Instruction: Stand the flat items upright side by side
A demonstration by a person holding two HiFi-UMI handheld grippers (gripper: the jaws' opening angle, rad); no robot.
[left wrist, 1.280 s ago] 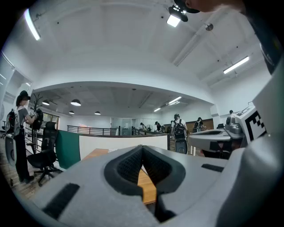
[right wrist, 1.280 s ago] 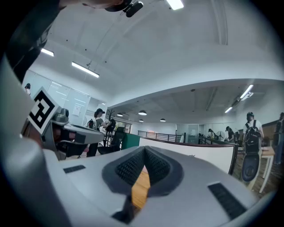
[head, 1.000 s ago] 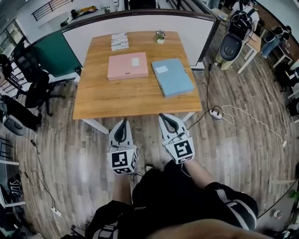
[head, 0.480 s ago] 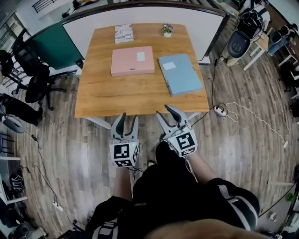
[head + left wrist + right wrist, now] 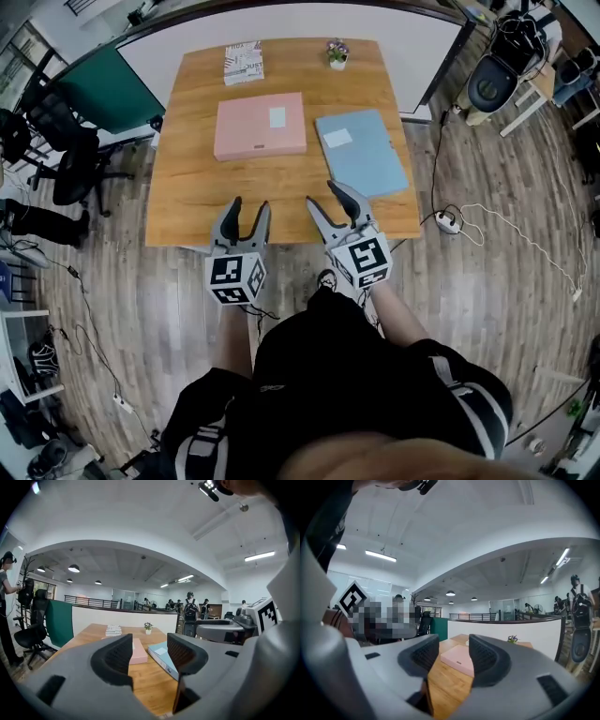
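Note:
A pink folder and a blue folder lie flat side by side on the wooden table. Both grippers hover over the table's near edge, short of the folders. My left gripper is open with nothing between its jaws, which have just been opening. My right gripper is also open and empty after opening. The left gripper view shows the pink folder and the blue folder beyond its jaws. The right gripper view looks over the pink folder.
A stack of books and a small potted plant sit at the table's far edge. A white partition backs the table, a green one stands to its left. Office chairs stand left; a power strip with cables lies right.
Both grippers have moved forward from over the floor to the table's near edge. Their jaws went from shut to open.

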